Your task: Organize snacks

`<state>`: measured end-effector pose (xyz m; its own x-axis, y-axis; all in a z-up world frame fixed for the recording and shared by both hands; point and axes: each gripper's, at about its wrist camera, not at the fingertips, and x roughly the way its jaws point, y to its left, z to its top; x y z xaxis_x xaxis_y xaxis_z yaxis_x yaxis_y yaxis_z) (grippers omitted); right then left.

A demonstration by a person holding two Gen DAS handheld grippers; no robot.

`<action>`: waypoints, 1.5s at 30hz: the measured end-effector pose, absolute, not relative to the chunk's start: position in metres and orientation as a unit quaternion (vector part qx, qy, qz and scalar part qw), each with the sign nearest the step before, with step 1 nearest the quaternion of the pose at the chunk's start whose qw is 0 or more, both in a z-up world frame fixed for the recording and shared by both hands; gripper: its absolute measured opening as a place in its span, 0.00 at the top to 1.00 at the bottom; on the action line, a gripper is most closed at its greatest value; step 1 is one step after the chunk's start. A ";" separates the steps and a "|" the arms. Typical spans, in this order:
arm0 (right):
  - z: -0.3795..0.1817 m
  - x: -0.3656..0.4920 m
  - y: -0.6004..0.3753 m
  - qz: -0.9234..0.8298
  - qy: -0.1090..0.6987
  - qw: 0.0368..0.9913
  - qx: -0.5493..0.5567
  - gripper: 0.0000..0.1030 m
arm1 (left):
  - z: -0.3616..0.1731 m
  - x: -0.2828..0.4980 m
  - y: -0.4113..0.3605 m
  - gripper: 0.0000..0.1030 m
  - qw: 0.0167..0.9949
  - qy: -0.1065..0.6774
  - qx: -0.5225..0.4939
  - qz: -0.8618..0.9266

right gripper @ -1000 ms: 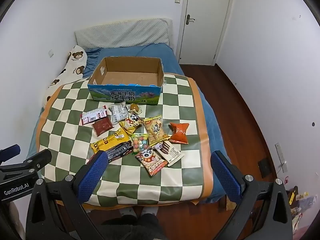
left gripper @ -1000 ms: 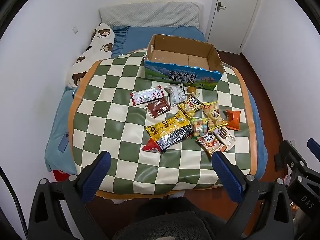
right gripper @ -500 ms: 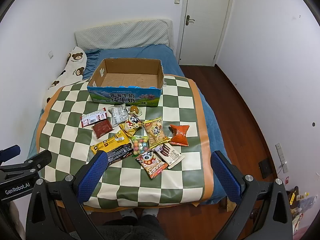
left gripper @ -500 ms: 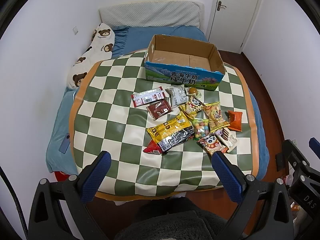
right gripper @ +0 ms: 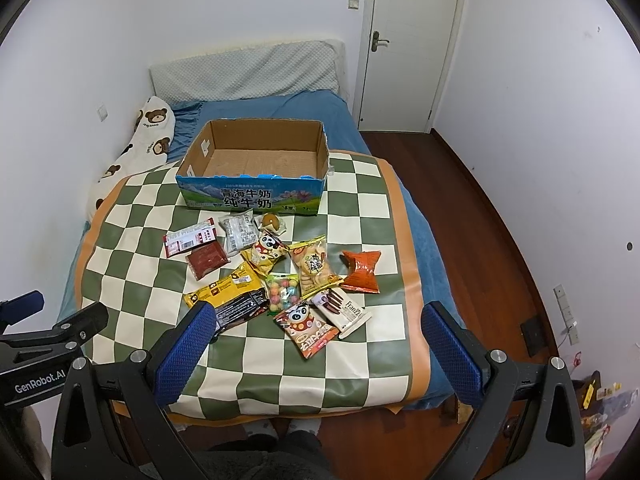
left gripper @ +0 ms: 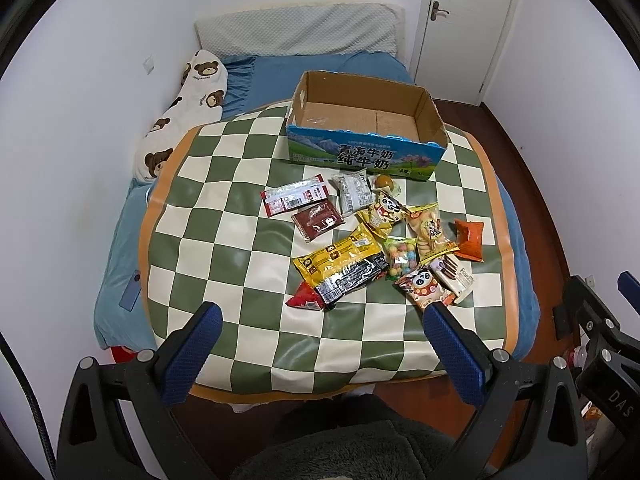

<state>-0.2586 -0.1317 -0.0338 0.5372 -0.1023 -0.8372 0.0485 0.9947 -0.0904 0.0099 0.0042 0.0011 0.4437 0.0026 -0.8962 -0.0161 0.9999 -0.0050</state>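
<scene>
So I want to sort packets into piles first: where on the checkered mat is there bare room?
The left half of the checkered mat, left of the red-and-white packet, is bare. So is the near strip below the panda packet. A narrower patch lies right of the orange packet. It is crowded between the cardboard box and that near strip.

You are viewing a bed (left gripper: 248,80) carrying a checkered mat (left gripper: 224,216), on which an open carton (left gripper: 360,156) and scattered snack packets (left gripper: 340,268) are lying.

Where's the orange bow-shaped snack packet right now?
In both wrist views the orange bow-shaped snack packet lies alone at the pile's right edge on the checkered mat, beside the yellow biscuit bag.
</scene>
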 end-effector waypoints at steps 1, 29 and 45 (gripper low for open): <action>-0.034 -0.258 -0.131 -0.043 0.479 0.876 -0.029 0.00 | 0.001 0.011 0.005 0.00 0.850 0.527 -0.005 0.006; -0.022 -0.268 -0.129 -0.047 0.469 0.882 -0.015 0.00 | 0.013 0.001 -0.003 0.00 0.855 0.518 0.001 0.005; -0.021 -0.268 -0.137 -0.044 0.467 0.883 -0.008 0.00 | 0.015 0.000 -0.005 0.00 0.856 0.517 0.001 0.004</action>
